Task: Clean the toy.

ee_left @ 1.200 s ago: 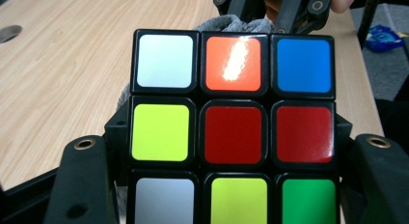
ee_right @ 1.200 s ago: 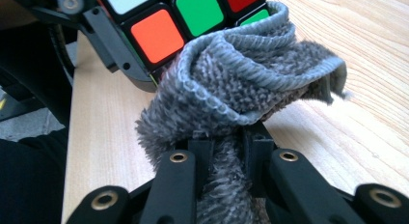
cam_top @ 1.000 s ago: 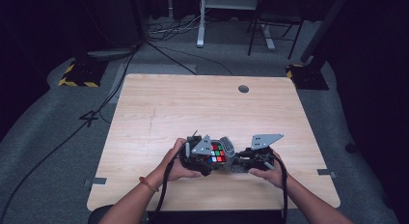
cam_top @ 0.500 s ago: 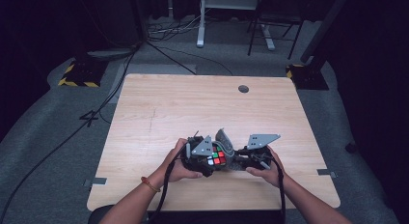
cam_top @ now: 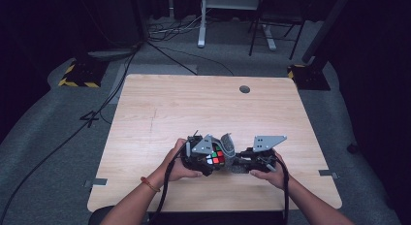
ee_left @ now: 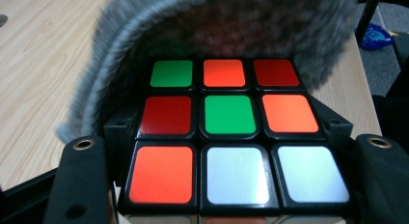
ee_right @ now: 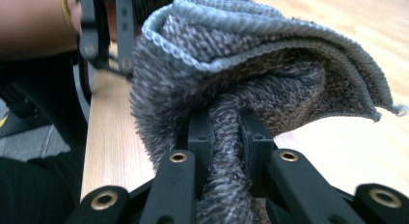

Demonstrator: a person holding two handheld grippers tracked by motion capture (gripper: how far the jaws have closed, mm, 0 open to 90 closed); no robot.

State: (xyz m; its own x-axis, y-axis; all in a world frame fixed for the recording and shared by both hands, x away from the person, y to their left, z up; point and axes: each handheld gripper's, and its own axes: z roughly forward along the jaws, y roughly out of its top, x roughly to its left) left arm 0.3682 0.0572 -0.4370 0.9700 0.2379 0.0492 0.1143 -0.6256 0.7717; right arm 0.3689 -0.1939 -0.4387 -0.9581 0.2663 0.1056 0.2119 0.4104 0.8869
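Gripped between the left gripper's [cam_top: 209, 159] black jaws was a puzzle cube [ee_left: 226, 137] with glossy square stickers of green, orange, red and white. A fuzzy grey cloth [ee_right: 251, 84] with a stitched edge was pinched in the closed right gripper [cam_top: 242, 163] and was draped against the cube's far side. Compared with a second before, the cloth was raised higher beside the cube. Both were held low over the pale wooden table [cam_top: 194, 108], near its front edge; grey carpet [cam_top: 43, 137] was seen around the table.
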